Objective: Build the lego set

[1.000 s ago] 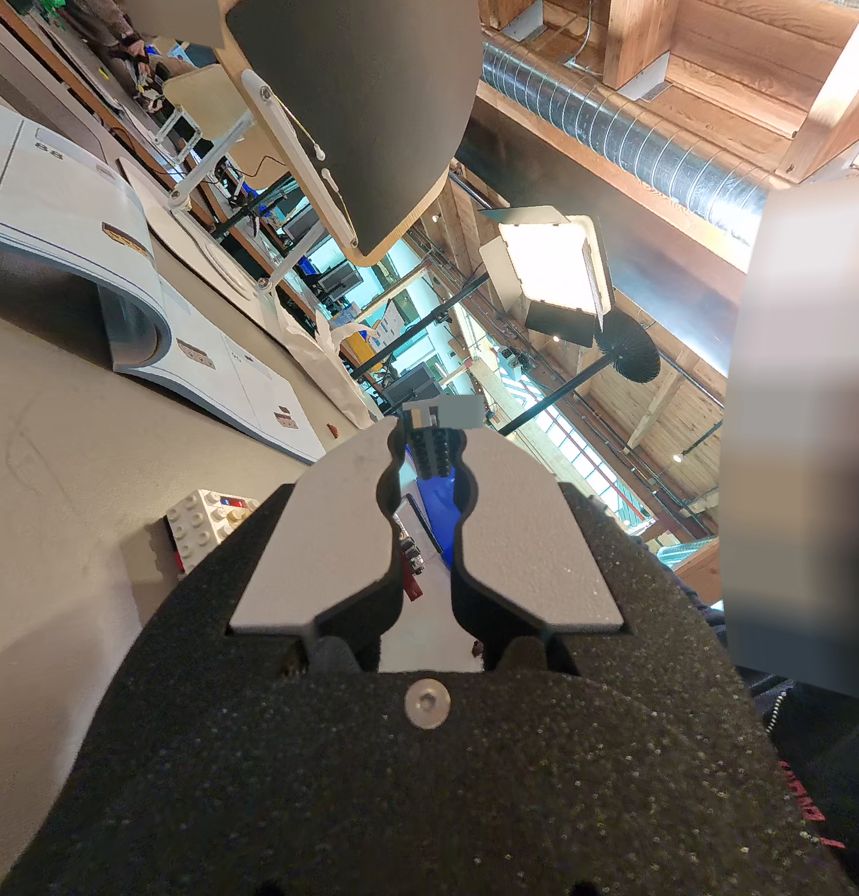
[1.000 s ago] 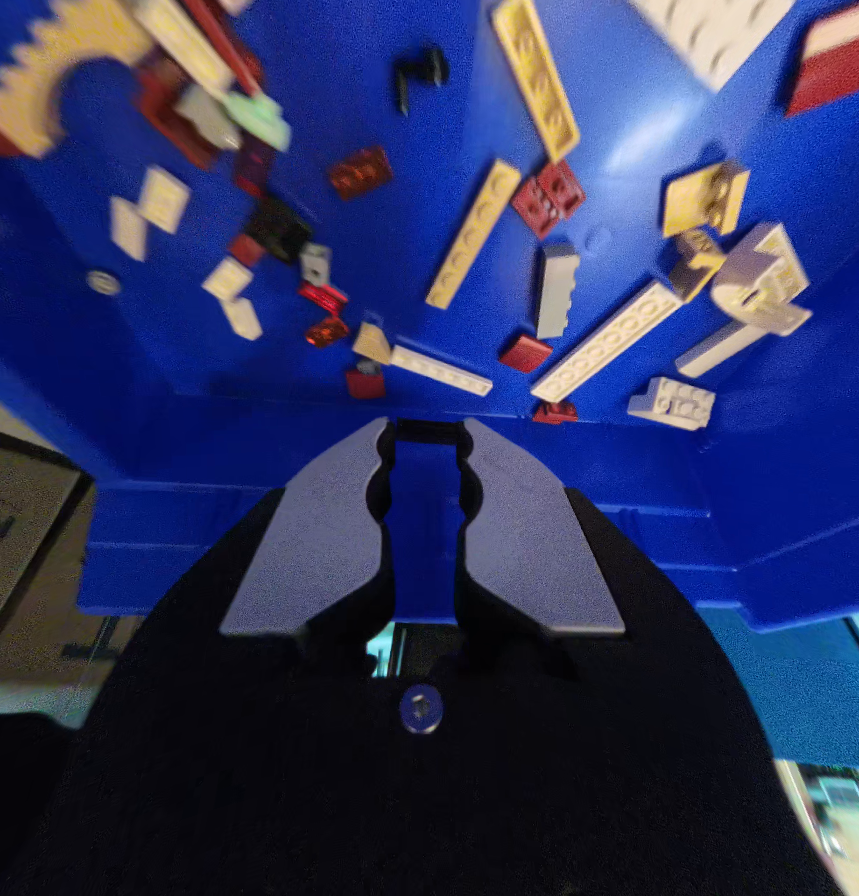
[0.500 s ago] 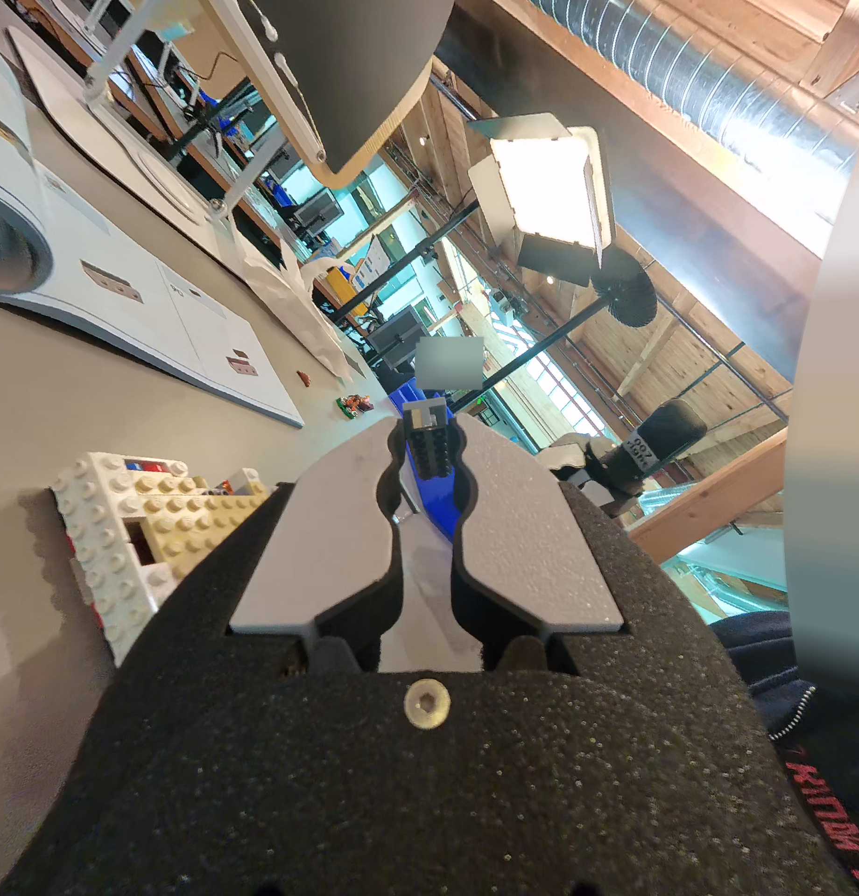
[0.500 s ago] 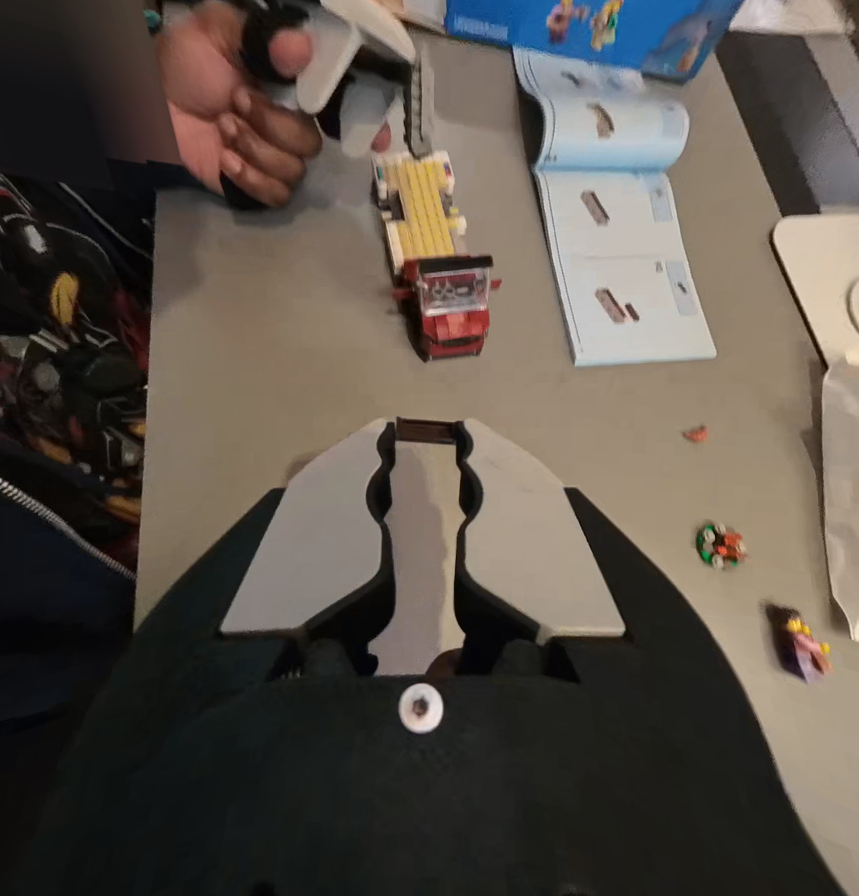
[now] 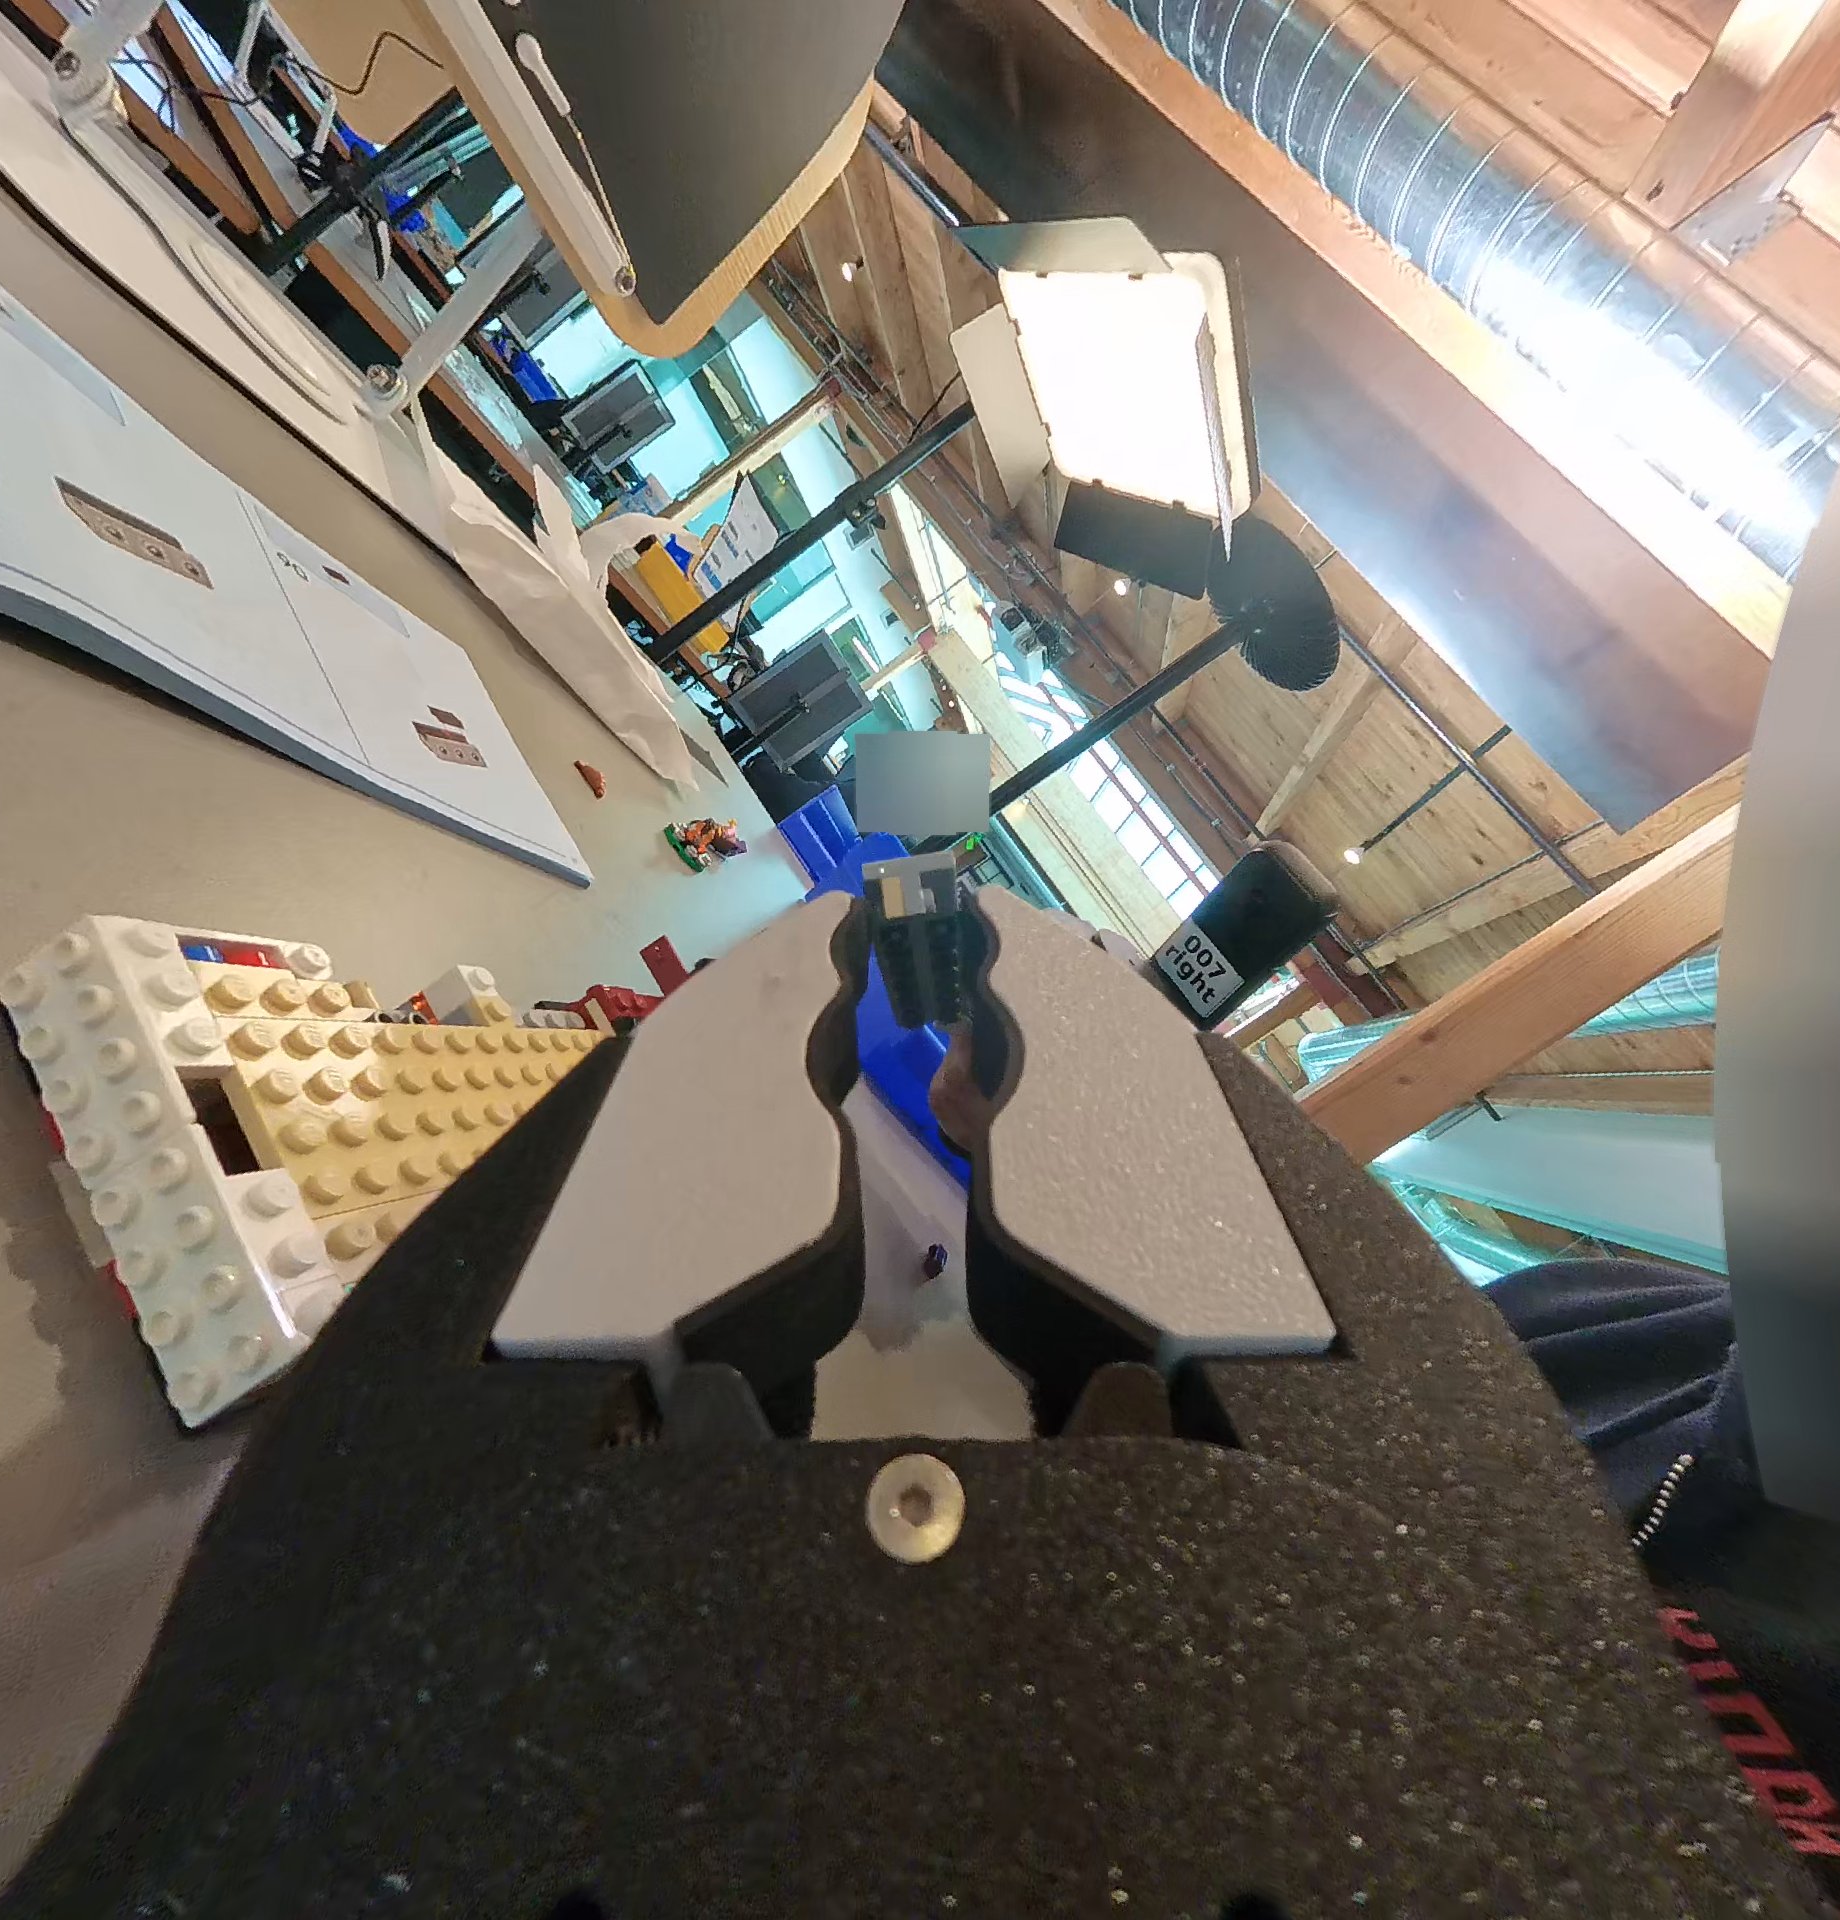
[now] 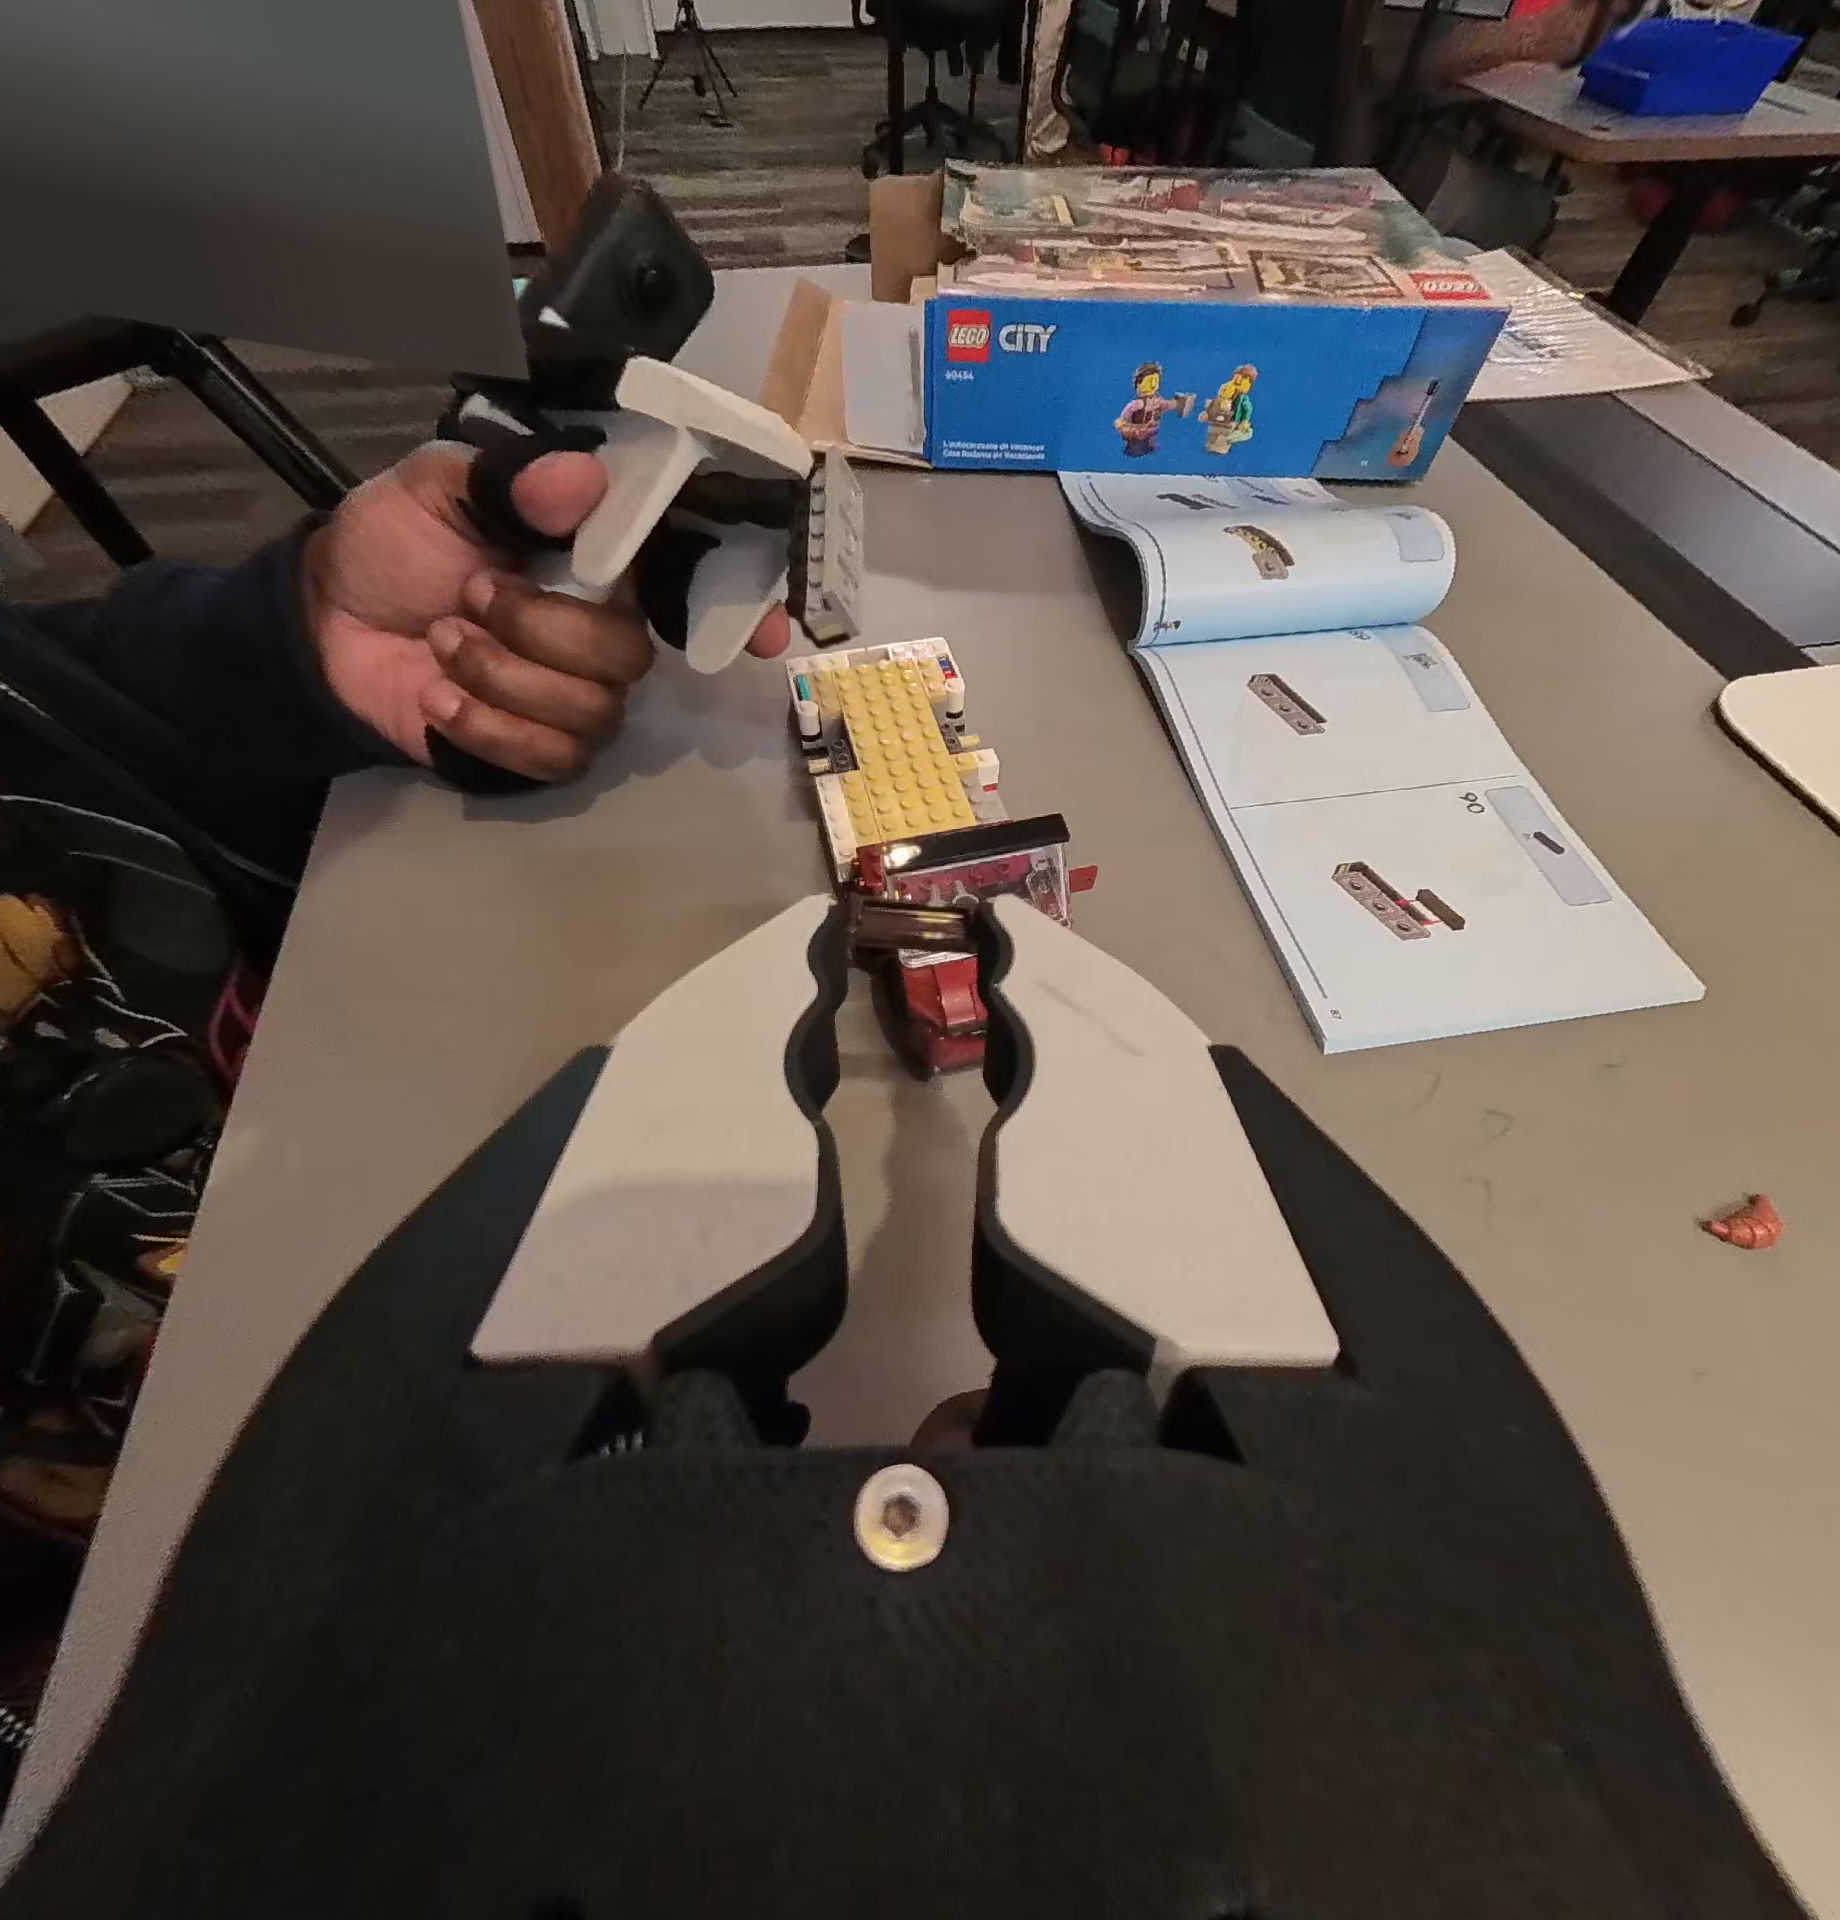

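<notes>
My left gripper [image 5: 916,935] is shut on a grey brick assembly [image 5: 921,951] with dark studs, held upright in the air. The right wrist view shows it [image 6: 831,540] in a person's hand, just above the rear of a brick truck [image 6: 895,769]. The truck has a tan bed, white sides and a red cab; it also lies low left in the left wrist view [image 5: 272,1091]. My right gripper [image 6: 911,920] is shut on a small dark brown flat piece [image 6: 911,925] held crosswise at its tips, just over the red cab.
An open instruction booklet [image 6: 1394,790] lies right of the truck, with a blue toy box [image 6: 1186,384] behind it. A small orange piece [image 6: 1747,1221] lies at the right. A blue bin [image 5: 822,842], a small figure [image 5: 703,840] and a plastic bag [image 5: 563,592] lie farther along the table.
My right gripper left the blue bin of loose bricks and came over the table to the truck's cab, with the dark piece in its tips. My left gripper shifted slightly, still holding the grey assembly.
</notes>
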A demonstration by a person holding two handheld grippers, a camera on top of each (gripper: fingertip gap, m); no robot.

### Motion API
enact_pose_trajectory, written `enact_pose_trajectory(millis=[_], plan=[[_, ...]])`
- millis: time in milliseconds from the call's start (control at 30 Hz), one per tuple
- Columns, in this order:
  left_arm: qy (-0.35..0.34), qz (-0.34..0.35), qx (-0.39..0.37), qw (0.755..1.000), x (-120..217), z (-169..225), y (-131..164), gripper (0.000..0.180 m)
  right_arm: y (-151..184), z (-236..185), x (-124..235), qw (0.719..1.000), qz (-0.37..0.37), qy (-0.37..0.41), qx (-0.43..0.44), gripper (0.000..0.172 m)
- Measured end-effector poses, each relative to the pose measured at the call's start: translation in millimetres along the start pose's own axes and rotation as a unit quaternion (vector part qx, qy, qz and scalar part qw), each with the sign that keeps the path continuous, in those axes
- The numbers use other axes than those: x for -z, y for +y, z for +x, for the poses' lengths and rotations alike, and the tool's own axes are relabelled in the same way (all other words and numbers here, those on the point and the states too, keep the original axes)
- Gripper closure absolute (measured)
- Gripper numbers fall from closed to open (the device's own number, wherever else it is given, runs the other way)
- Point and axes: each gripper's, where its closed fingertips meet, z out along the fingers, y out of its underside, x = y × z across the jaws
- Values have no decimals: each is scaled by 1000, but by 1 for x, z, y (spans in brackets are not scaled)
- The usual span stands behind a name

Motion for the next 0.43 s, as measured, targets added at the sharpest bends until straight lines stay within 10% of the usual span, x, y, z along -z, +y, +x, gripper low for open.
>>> enact_pose_trajectory(millis=[433], plan=[[5,4,14,1000,3,0,0,164,24,3,-10,1000,-27,-1,-3,148]])
